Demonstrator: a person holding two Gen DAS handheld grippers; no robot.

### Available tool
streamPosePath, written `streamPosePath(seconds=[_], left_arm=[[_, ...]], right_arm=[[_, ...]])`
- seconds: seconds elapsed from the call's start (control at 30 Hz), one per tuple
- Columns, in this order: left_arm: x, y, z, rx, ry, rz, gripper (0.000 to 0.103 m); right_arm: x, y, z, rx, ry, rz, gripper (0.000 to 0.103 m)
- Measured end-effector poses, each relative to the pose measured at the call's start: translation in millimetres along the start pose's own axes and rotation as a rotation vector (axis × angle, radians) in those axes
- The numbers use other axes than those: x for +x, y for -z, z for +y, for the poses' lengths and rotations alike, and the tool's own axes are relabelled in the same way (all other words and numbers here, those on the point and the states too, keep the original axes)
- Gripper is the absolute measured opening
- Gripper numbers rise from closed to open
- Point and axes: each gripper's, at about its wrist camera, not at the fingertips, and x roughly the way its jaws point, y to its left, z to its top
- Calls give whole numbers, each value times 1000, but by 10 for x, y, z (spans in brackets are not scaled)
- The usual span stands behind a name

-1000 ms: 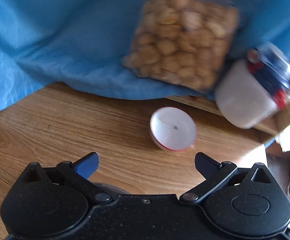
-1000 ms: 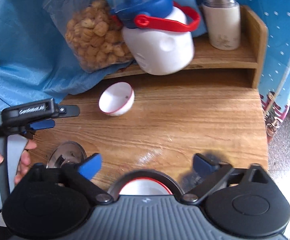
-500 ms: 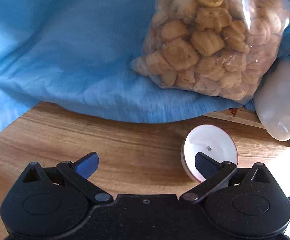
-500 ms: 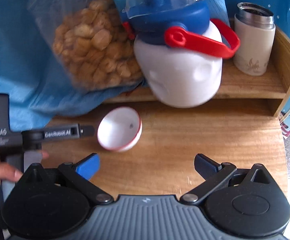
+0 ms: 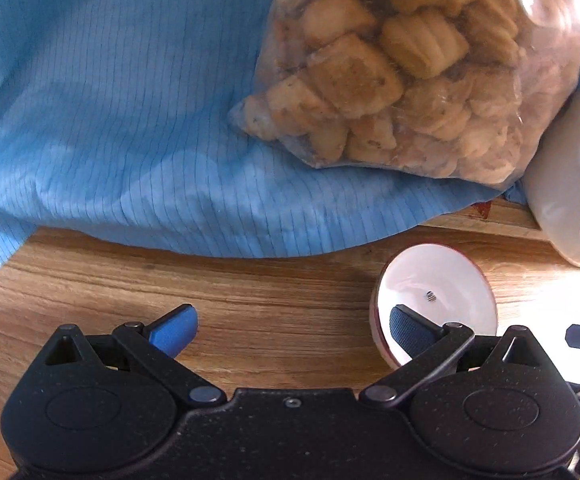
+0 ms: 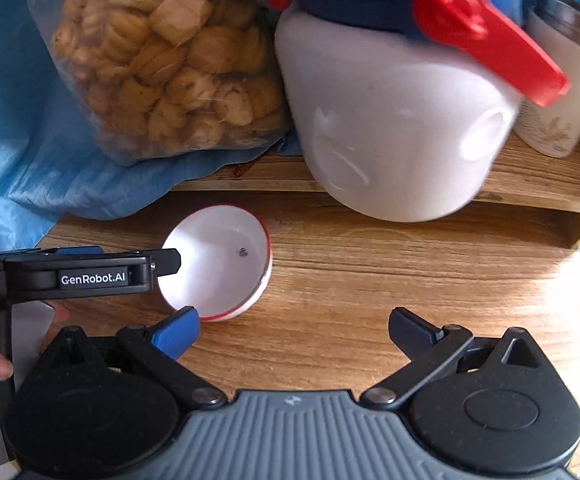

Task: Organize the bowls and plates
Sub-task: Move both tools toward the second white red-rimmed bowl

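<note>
1. The left tool (image 5: 292,318), jaws apart, reaches the one tilted white bowl (image 6: 220,264) on the table (image 6: 370,280); one finger sits inside its rim.
2. Next, probably: clamp that rim.
3. The right tool (image 6: 294,326) hovers, jaws apart and empty.
4. Visible: one bowl, no plates.

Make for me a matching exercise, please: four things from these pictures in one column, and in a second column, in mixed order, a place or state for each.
Things
1. small bowl
2. bag of biscuits
3. white jug
4. left gripper

Places or states
A. lies on the blue cloth
B. open, one finger at the bowl's rim
C. tilted on the wooden table, white inside, red edge
D. has a blue lid and a red handle

Pairs: 1-C, 2-A, 3-D, 4-B
</note>
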Motion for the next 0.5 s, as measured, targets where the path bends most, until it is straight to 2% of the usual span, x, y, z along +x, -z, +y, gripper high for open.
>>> streamPosePath(seconds=[0.1,0.23,0.4,0.5], left_arm=[[-6,15,67,-28,28,-6,101],[-15,19,61,-17,26,-9,100],[31,46,44,-14,46,16,90],[43,62,49,-21,79,17,86]], right_arm=[[35,-24,12,-17,17,-10,103],[92,-63,-8,8,26,-16,103],[168,-111,-27,-2,22,5,103],[228,-121,-22,-7,54,-9,101]])
